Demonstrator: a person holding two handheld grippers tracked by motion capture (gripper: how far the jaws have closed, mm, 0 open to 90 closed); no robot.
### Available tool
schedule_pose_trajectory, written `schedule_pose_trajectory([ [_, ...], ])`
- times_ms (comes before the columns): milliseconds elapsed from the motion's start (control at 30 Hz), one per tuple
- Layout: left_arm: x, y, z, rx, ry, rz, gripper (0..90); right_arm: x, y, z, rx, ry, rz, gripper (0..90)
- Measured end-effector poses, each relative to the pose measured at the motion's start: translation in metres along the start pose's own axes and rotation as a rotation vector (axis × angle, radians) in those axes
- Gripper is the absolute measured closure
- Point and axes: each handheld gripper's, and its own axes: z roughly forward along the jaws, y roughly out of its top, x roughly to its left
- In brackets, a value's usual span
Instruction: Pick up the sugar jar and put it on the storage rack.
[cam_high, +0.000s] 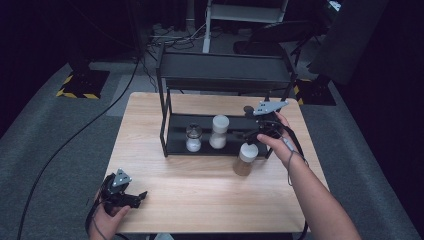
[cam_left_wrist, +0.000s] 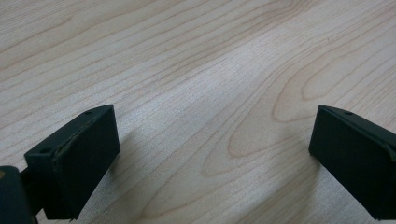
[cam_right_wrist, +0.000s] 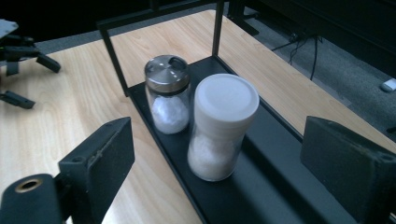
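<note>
Hovering at the right end of the black rack (cam_high: 165, 131), the right claw (cam_high: 252, 134) stands with its jaws apart and nothing between them. From its own view, the white-capped jar (cam_right_wrist: 219, 126) sits dead ahead on the rack's lower shelf, framed between the two pads, which looks like a line-up for a grab or a fresh release; I can't say which.

Behind that jar, at about 11 o'clock from it in the right claw's view, stands the metal-topped shaker (cam_right_wrist: 168, 93), just beside it, and I cannot tell whether the two touch. Both are upright, tucked along the shelf so the row stays neat and leaves room at the right end.

Off the rack, the brown jar (cam_high: 245, 159) waits on the counter (cam_high: 200, 200), at 6 o'clock from the right claw and just in front of the shelf edge. My guess is it is next for the open shelf space.

Down at 7 o'clock on the counter, the left claw (cam_high: 131, 197) rests low over bare wood, jaws wide apart and empty, parked well clear so the right hand has the rack to itself.
</note>
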Motion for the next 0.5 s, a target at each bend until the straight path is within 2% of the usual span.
schedule_pose_trajectory([
  [233,0.0,0.0,0.0,0.0,0.0,0.0,1.3,0.01,-0.01,-0.018,-0.015,-0.007,-0.004,8.9],
  [500,0.0,0.0,0.0,0.0,0.0,0.0,1.3,0.018,-0.024,-0.03,-0.024,-0.018,0.0,7.6],
])
